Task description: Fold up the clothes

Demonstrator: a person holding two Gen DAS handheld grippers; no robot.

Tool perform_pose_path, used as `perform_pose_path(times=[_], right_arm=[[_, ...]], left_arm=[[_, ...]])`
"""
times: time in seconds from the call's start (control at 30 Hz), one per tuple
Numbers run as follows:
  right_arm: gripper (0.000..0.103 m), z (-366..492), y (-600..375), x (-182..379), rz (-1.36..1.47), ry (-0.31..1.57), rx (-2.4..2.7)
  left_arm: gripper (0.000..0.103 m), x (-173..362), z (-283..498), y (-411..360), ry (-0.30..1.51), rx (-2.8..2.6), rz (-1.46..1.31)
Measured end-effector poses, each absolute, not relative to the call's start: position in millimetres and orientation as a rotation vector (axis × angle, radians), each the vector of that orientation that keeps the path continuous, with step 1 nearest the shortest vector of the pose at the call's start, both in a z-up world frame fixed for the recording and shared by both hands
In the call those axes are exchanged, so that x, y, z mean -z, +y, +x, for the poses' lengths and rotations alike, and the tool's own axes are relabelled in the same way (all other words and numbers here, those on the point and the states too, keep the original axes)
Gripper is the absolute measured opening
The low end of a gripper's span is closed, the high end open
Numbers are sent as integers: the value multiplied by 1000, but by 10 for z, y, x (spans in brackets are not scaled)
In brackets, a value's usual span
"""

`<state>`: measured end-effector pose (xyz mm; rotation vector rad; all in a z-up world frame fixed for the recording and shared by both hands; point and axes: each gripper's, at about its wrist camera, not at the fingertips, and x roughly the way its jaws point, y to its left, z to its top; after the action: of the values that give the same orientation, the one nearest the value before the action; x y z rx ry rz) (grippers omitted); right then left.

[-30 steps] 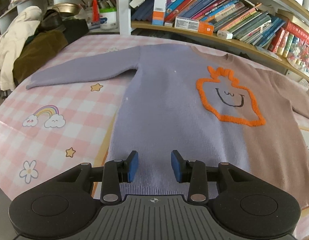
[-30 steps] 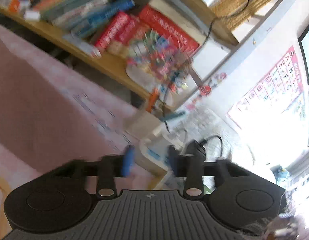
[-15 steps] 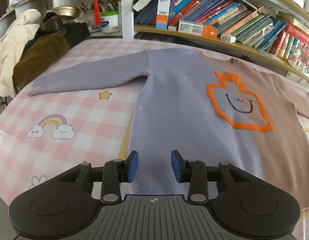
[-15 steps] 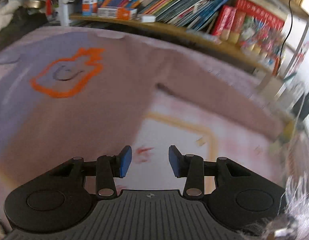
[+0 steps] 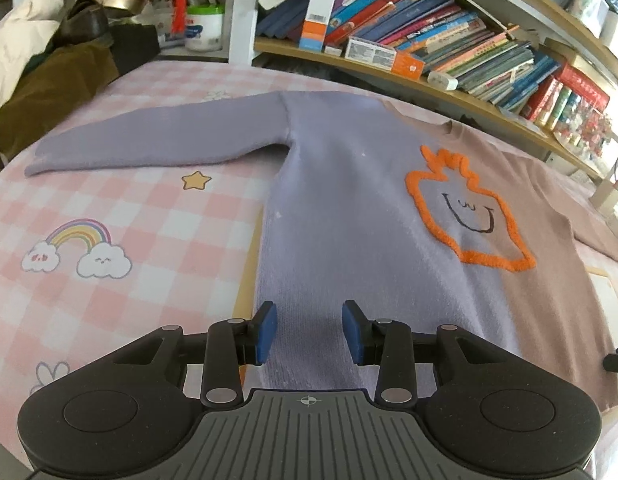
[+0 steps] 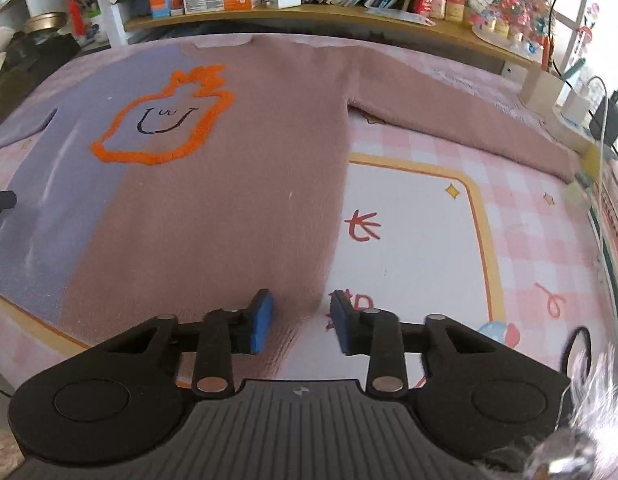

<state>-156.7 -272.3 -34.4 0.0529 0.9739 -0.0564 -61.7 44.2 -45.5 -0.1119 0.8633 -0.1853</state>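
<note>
The sweater (image 5: pixel 349 208) lies face up and flat on the pink checked sheet (image 5: pixel 121 216), its long axis running away from you: hem nearest your grippers, neckline far off by the bookshelf (image 5: pixel 409 68). Its lilac half, with the lilac sleeve (image 5: pixel 157 144) stretched out sideways, belongs to your left hand; the brown half and the brown sleeve (image 6: pixel 461 120) belong to your right. The orange outlined face (image 6: pixel 165 120) sits about on the colour seam, so it marks the centre line.

Your left gripper (image 5: pixel 309 332) hangs over the lilac hem, a little inside that side edge. Its jaws stand apart with knit showing between them and, as far as the left wrist view shows, nothing pinched.

Your right gripper (image 6: pixel 299 322) sits right at the brown lower corner, where the side edge meets the hem. Its jaws are closing, and the fabric's edge lies between them; the blue pads (image 6: pixel 261 322) do not look pressed on the cloth yet, so count that corner as not gripped.

Both hands are therefore at the hem end, one per side, with the right closer to its corner. The likely fold carries the hem up along the long axis toward the collar, so your left probably needs to shift outward to its own corner first.
</note>
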Motion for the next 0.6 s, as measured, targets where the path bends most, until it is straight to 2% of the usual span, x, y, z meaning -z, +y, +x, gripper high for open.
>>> perform_pose_path(times=[0.13, 0.5, 0.57, 0.6], right_arm=[[19, -1576, -2666, 346, 57, 974, 82], [20, -1596, -2592, 365, 74, 963, 148], [20, -1590, -2581, 369, 71, 963, 154], [19, -1590, -2574, 372, 70, 961, 158]], left_arm=[[37, 422, -605, 517, 842, 164, -128], [39, 486, -513, 676, 878, 171, -158], [36, 488, -510, 655, 881, 172, -140], [24, 489, -506, 638, 885, 168, -124]])
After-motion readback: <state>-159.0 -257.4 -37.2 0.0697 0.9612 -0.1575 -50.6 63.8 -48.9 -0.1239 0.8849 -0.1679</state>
